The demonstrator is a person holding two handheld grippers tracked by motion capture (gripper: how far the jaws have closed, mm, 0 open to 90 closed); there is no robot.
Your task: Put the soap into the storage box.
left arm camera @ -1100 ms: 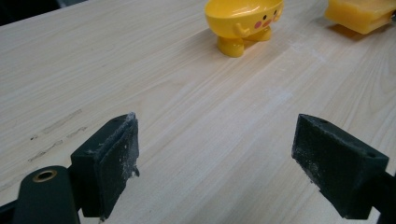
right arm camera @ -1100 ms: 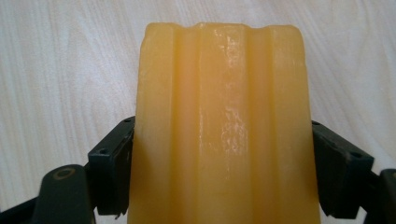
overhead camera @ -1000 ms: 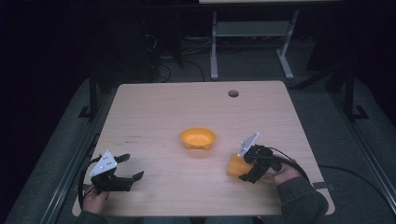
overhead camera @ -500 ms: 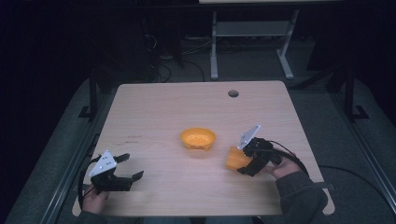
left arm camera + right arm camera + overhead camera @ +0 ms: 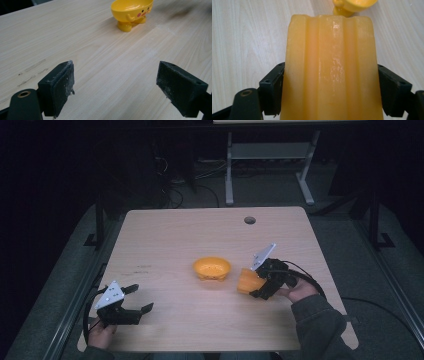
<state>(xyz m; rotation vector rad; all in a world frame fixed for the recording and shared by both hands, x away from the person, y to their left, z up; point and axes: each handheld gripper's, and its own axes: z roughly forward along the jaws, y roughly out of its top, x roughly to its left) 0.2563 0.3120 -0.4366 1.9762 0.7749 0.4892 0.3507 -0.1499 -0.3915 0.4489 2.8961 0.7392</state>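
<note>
A yellow footed bowl (image 5: 212, 268) with a small painted face (image 5: 132, 11) stands upright near the table's middle. Just right of it, my right gripper (image 5: 261, 284) is shut on an orange ridged cup (image 5: 248, 281), which is tilted with its body toward the bowl. In the right gripper view the cup (image 5: 332, 62) sits between both jaws, and the bowl's edge (image 5: 353, 5) shows just beyond it. My left gripper (image 5: 138, 299) rests open at the table's front left corner. Nothing lies between its black pads (image 5: 58, 85).
The wooden table (image 5: 165, 235) has a round cable hole (image 5: 250, 220) at the back right. A metal desk frame (image 5: 270, 165) and cables stand on the dark floor behind. Faint scuff marks (image 5: 32, 68) lie on the wood near the left gripper.
My right gripper has carried the orange cup forward and slightly left, closer to the bowl. The left gripper has stayed where it was.
</note>
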